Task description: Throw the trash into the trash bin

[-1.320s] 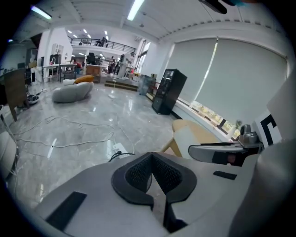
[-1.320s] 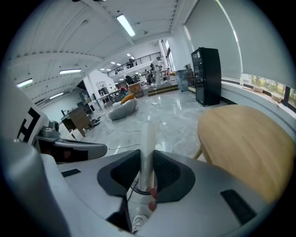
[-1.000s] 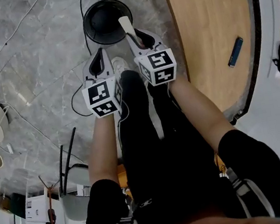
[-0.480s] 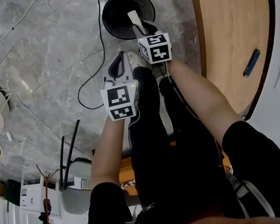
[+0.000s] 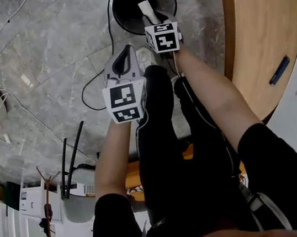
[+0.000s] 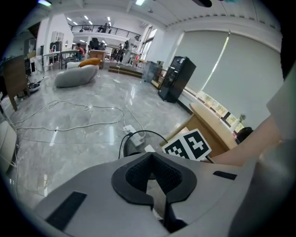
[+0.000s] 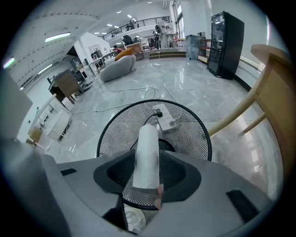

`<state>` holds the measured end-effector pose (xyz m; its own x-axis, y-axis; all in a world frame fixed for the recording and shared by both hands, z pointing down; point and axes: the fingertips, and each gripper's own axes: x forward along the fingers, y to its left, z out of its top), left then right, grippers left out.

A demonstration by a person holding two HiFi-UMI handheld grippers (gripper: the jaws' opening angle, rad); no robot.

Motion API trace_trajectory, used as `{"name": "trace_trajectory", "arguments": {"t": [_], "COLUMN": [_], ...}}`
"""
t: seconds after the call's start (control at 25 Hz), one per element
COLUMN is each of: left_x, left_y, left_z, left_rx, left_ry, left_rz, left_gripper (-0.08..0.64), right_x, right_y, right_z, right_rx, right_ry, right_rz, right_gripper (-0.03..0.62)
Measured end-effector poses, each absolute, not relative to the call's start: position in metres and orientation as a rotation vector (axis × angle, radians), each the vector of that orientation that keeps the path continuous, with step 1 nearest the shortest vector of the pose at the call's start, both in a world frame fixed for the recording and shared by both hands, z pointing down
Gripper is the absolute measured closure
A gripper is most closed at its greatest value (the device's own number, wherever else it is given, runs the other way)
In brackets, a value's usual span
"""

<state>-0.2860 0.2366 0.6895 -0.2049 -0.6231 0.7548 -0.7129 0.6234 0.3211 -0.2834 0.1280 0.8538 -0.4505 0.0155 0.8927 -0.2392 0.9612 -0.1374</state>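
Not spotting any readable text, brand, label or number anywhere in these. Only seeing black-and-white square patterns sitting on the left cube (image 5: 124,102) and the right cube (image 5: 163,36), with no letters or digits showing in them.
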Motion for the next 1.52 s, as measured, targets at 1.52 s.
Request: {"name": "trace_trajectory", "arguments": {"t": [1.52], "left_x": [-0.127], "left_y": [0.014], "left_z": [0.544], "left_rx": [1.532], "left_ry": [-1.858], "left_rz": [0.183], "left_gripper": [0.548], "right_x": [-0.047], "right_y": [-0.068], "right_z": [0.501], "right_rx": [0.862], "right_ry": [-2.524], "right_rz": [0.354], "right_gripper": [0.58]}}
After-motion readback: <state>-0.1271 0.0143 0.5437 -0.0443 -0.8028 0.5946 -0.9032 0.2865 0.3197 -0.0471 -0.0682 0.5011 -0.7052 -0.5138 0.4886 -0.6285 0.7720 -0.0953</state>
